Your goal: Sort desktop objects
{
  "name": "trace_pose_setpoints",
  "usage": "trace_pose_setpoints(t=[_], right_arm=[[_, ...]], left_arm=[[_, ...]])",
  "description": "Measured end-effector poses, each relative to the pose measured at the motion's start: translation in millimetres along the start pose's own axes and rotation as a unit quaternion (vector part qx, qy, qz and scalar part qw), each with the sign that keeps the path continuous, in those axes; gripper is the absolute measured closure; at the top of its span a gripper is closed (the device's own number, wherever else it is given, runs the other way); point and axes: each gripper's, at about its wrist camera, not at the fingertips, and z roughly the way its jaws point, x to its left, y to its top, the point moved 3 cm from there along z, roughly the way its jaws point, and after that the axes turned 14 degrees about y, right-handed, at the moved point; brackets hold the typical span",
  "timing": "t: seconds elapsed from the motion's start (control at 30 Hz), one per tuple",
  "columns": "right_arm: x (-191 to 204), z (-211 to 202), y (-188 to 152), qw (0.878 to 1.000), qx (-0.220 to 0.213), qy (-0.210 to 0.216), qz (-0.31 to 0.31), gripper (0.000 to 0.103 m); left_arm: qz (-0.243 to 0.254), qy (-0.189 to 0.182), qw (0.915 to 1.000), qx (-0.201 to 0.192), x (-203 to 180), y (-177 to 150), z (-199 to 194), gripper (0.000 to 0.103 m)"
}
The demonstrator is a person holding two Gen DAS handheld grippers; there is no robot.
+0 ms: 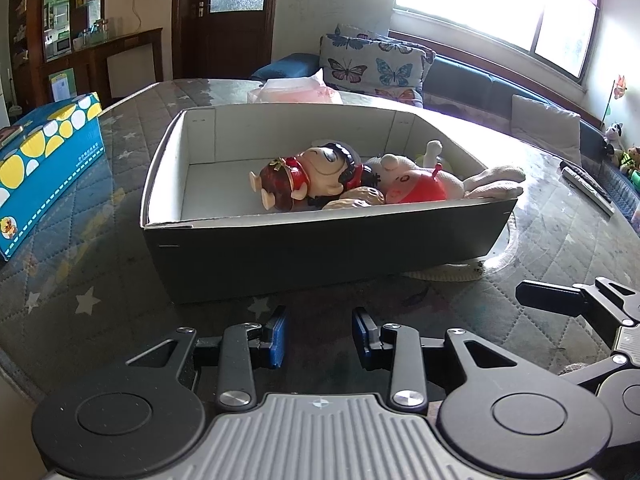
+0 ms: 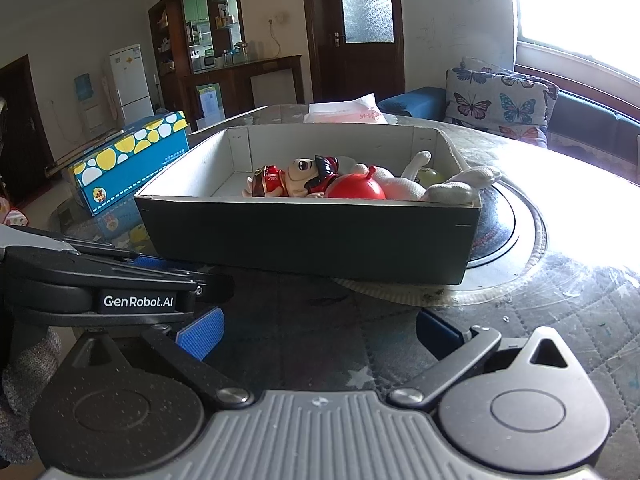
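Note:
A dark cardboard box (image 1: 320, 248) with a white inside stands on the table ahead of both grippers; it also shows in the right wrist view (image 2: 304, 240). In it lie a cartoon doll in red (image 1: 316, 172) (image 2: 296, 178), a white plush with a red belly (image 1: 420, 184) (image 2: 404, 184), two walnuts (image 1: 360, 197) and a green ball (image 2: 430, 177). My left gripper (image 1: 319, 336) is open and empty, just short of the box's near wall. My right gripper (image 2: 316, 330) is open wide and empty, also short of the box.
A blue carton with yellow and white spots (image 1: 44, 168) (image 2: 132, 160) stands left of the box. A pink tissue pack (image 1: 296, 90) lies behind it. A remote control (image 1: 588, 188) lies at the far right. The right gripper shows at the right edge of the left wrist view (image 1: 580, 304).

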Motion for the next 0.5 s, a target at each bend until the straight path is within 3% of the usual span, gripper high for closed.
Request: trace_pose_setpoints(t=[0.5], right_arm=[[-4.1, -1.7, -0.9, 1.000, -0.005, 0.002, 0.009, 0.000]], left_arm=[[0.006, -0.002, 1.0000, -0.002, -1.8, -0.4, 0.5, 0.067]])
